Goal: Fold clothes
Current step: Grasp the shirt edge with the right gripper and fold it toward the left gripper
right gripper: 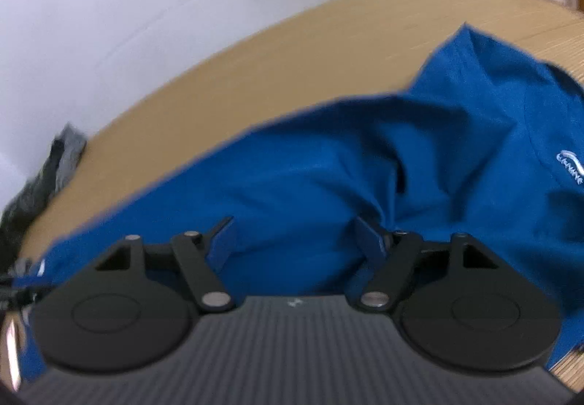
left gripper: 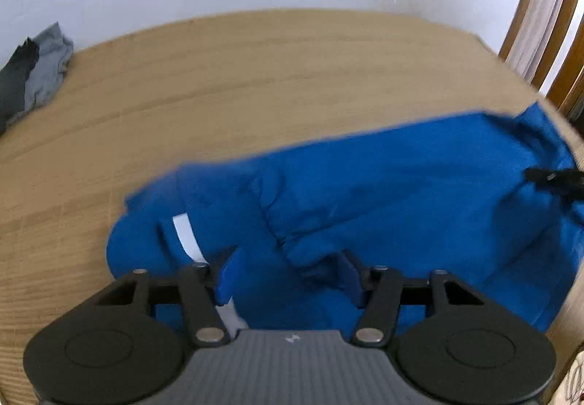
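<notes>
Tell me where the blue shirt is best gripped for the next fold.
Probably the blue shirt is best pinched at its near edge from the person's side: it lies bunched on the table, and the left gripper and right gripper both sit open over that edge.

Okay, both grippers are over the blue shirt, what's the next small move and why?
Probably close both grippers on the cloth: the left gripper and right gripper stand open with bunched blue shirt between their fingers, so nothing is held yet for a fold.
</notes>
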A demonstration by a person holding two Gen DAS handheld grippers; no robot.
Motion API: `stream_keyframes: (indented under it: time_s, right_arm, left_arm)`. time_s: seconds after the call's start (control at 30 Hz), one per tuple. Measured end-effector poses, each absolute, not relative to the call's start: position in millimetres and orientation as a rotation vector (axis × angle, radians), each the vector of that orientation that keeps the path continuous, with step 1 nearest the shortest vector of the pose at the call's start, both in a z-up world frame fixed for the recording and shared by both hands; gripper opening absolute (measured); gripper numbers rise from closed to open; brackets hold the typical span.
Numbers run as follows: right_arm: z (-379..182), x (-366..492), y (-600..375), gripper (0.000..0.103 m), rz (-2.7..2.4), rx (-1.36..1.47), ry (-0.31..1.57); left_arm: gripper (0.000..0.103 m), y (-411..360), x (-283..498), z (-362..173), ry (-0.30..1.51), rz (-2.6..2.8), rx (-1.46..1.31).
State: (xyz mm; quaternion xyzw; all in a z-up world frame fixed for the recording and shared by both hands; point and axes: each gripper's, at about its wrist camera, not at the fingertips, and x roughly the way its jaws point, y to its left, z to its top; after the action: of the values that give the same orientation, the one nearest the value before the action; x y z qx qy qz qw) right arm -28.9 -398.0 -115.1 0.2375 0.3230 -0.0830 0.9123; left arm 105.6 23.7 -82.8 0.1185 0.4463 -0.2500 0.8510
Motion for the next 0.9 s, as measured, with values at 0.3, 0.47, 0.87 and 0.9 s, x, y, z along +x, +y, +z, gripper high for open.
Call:
stream_keyframes:
  time_s: [0.3,0.47,0.87,0.9]
  right_arm:
    - [-64.7,-77.9,-469.3,0.078,-0.021,0.384,0.572]
    - [-105.6,-58.1,-553.6,0.080,-0.054,0.691,0.615]
    - [-86.5,-38.3,-581.5,0.007,0.133,0.779,0.465]
    - [-80.8,-35.9,-589.1,0.007,0.134,0.794,0.444]
  left_arm:
    - [0.063,-35.6,72.2,-36.3,0.888,-0.497,0.289]
    - [0.064,-136.7,48.7,-34.8,0.890,-0.695,0.243]
    - [0.063,-194.0,43.0,-95.8,1.081,-0.783,0.269]
    - [0.063,-191.4,43.7,-99.2,1.100,-0.781,0.265]
